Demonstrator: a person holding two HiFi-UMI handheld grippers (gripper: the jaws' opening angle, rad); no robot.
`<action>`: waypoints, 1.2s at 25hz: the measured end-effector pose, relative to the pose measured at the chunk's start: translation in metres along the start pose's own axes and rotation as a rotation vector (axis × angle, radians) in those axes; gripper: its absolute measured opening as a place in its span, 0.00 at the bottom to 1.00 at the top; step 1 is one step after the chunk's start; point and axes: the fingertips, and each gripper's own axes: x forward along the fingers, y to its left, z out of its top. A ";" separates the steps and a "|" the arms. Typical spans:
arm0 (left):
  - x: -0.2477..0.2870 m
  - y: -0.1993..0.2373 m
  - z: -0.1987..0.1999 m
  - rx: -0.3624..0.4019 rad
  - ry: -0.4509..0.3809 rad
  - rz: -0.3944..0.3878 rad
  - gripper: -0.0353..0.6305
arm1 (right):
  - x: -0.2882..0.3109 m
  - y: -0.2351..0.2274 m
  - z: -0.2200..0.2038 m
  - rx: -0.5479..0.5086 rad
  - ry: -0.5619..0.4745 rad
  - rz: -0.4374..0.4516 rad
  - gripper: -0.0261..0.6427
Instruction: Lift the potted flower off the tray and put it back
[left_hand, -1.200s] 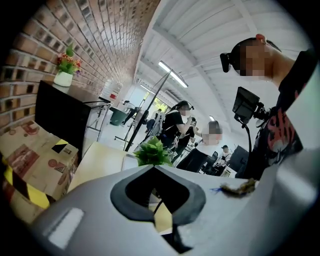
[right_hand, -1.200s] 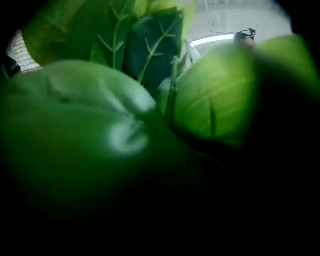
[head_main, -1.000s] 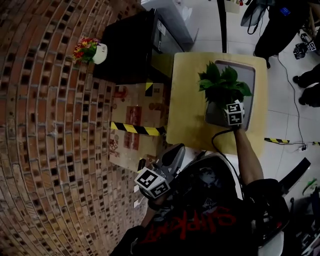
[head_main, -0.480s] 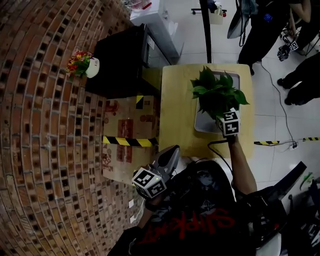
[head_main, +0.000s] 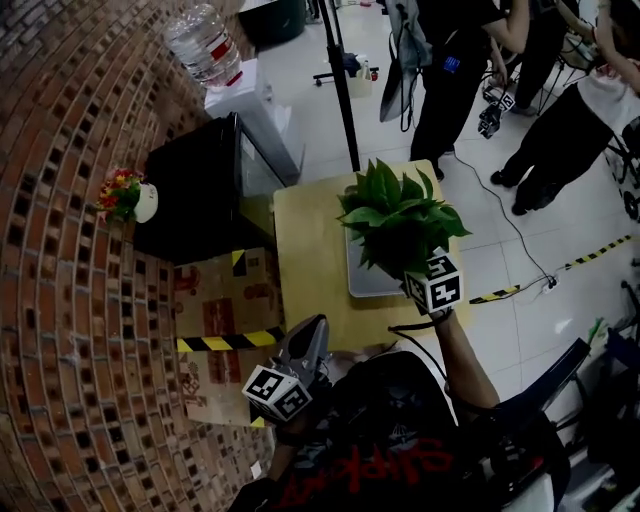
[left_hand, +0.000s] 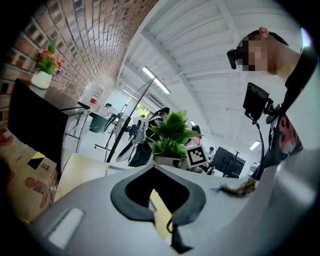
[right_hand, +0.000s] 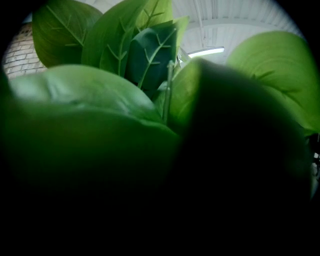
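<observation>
Potted flower (head_main: 398, 225): one, in the right gripper (head_main: 421, 276) above one tray (head_main: 359, 284).

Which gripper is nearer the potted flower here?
Right. The right gripper is at the potted flower, under its leaves, holding it above the tray. The left gripper hangs near the person's torso, off the table edge.

The potted flower (right_hand: 100, 100) is swamping the right tool's (head_main: 432, 285) own view with leaves, so its jaws aren't showing there. From the head view it's covering its pot too.
</observation>
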 end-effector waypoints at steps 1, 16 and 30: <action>-0.001 -0.001 0.002 0.003 -0.005 -0.012 0.06 | -0.008 0.007 0.008 0.001 -0.009 0.006 0.85; -0.013 -0.026 -0.007 0.018 -0.004 -0.196 0.06 | -0.067 0.059 0.025 -0.001 -0.045 -0.019 0.86; -0.017 -0.022 0.005 0.016 -0.015 -0.189 0.06 | -0.075 0.076 0.045 0.021 -0.095 0.057 0.86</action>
